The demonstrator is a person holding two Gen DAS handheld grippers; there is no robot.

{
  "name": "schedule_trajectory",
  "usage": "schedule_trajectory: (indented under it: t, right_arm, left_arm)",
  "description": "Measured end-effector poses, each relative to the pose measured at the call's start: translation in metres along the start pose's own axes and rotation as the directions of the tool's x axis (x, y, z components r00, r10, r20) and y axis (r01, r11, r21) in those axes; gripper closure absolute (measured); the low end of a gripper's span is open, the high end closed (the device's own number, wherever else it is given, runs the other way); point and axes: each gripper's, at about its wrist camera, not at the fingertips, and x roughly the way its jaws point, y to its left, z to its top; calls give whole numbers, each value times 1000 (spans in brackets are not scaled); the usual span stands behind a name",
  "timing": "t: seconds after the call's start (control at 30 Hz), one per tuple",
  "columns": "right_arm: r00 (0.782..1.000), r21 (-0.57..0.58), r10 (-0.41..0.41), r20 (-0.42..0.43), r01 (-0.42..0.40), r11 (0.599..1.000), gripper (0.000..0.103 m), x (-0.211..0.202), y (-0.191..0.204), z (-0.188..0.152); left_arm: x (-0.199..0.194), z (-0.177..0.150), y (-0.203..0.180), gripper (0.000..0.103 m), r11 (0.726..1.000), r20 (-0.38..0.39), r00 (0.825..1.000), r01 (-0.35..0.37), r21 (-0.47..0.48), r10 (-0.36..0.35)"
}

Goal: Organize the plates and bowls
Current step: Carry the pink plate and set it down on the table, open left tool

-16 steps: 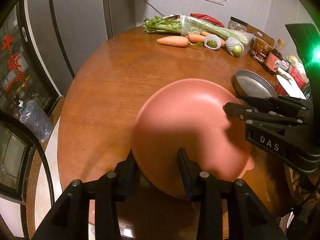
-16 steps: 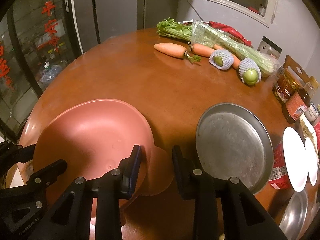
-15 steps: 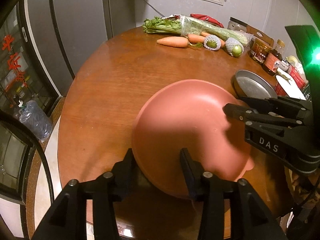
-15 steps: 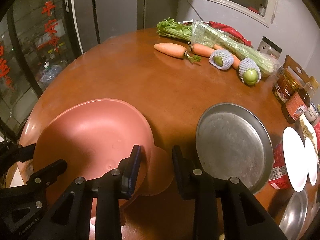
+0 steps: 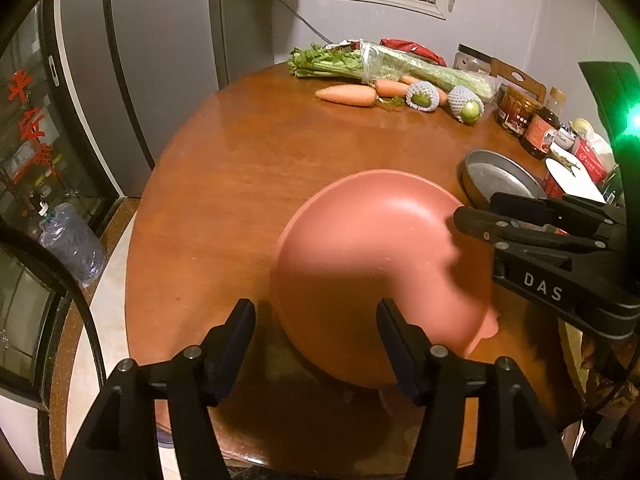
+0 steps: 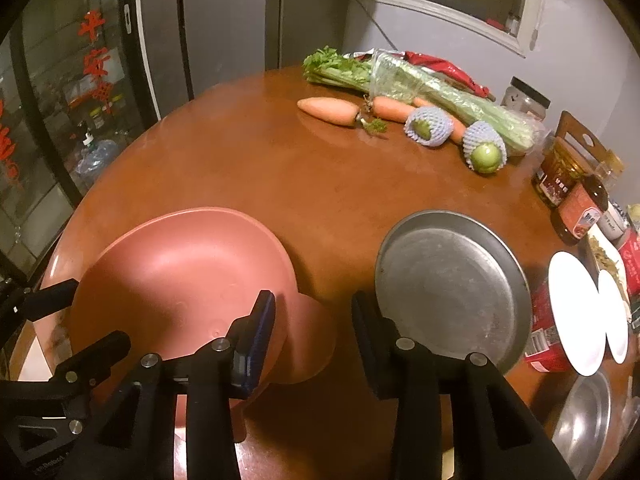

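Your left claw (image 5: 316, 336) is spread wide at the near edge of the surface (image 5: 240, 184), gripping nothing; the pink bowl's (image 5: 372, 264) rim lies between its fingers, clear of the pads. Your right claw (image 6: 314, 324) is also parted and empty, its left finger over the bowl's (image 6: 180, 272) rim, above a smaller pink dish (image 6: 316, 340) underneath. The bowl is empty. Toward the right edge sits an empty metal plate (image 6: 452, 288), with white plates (image 6: 576, 312) beyond.
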Motion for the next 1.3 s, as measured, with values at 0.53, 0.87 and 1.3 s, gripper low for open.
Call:
schedule_trajectory:
  t: [0.53, 0.87, 1.3]
  right_arm:
    - [992, 58, -6, 129, -2, 998, 46, -56, -17, -13]
    - [982, 142, -7, 187, -20, 990, 38, -97, -44, -39]
    - [965, 213, -103, 242, 51, 976, 34, -146, -71, -83]
  left_arm:
    - [-27, 3, -16, 34, 999, 76, 997, -30, 20, 29]
    - [-38, -3, -46, 33, 997, 89, 996, -10, 76, 3]
    - [-43, -10, -89, 32, 988, 88, 995, 28, 153, -42]
